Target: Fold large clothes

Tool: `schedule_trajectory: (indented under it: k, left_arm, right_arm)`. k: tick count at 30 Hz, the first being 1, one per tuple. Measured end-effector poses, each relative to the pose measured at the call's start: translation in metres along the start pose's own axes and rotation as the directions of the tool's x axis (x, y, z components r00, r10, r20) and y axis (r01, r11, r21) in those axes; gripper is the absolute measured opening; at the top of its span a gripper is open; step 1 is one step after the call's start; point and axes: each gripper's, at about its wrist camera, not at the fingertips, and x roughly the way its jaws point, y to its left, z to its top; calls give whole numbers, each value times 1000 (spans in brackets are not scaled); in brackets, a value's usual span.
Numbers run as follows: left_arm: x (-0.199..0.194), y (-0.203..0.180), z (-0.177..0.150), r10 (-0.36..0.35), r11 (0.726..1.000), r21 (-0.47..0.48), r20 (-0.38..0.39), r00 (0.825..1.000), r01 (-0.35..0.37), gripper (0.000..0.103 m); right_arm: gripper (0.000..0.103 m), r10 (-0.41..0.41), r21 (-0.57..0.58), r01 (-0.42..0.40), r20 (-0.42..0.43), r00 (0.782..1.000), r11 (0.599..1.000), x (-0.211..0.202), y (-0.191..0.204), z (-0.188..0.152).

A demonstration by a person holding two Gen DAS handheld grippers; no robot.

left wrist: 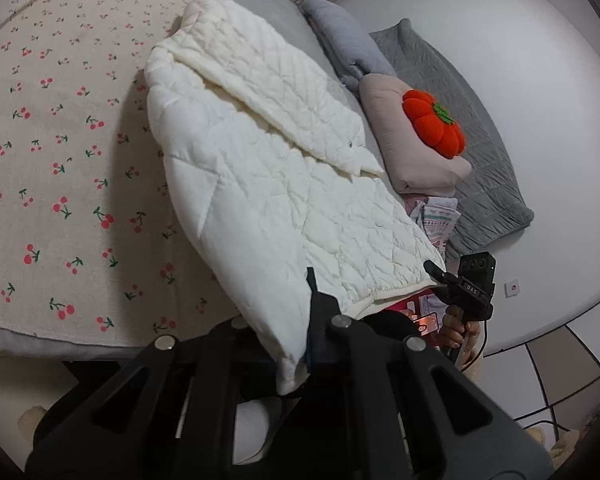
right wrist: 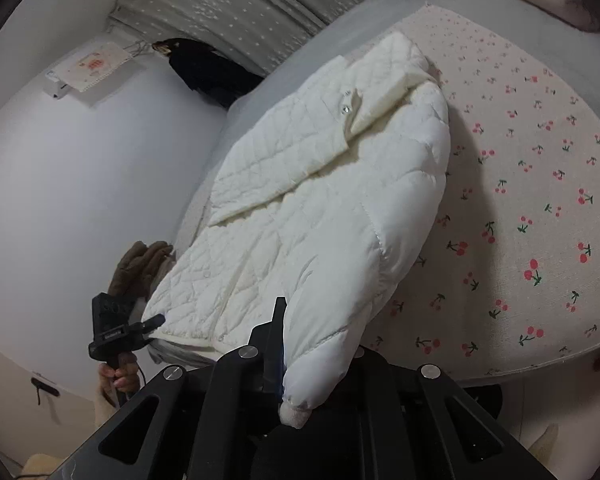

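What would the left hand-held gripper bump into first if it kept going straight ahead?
Probably the white quilted jacket: the left hand-held gripper already grips its sleeve cuff, and the body lies directly ahead.

Home bedroom. Bed (left wrist: 16,332) with a cherry-print sheet (left wrist: 60,160) over a grey mattress. Folded grey quilt (left wrist: 472,152), pillows and an orange pumpkin cushion (left wrist: 434,122) piled by the white wall. Dotted curtain (right wrist: 228,4) behind; tiled floor (left wrist: 548,368).

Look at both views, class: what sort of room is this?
Most likely a bedroom: a white quilted jacket lies on a bed with a cherry-print sheet, beside a grey quilted pillow and an orange pumpkin-shaped cushion.
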Motion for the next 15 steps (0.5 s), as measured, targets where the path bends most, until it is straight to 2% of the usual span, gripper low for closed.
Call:
schedule_trajectory:
  k: [4, 9, 15]
  left_arm:
    - [-27, -20, -3, -53, 998, 50, 68, 996, 50, 10]
    - [-53, -45, 7, -118, 988, 117, 142, 983, 102, 10]
    - [-55, -61, 60, -211, 974, 128, 245, 946, 185, 10]
  right_arm:
    - [11, 40, -52, -36, 73, 997, 998, -26, 21, -1]
    - [11, 81, -116, -62, 162, 983, 991, -57, 41, 6]
    - [11, 122, -119, -93, 261, 958, 989, -62, 55, 49]
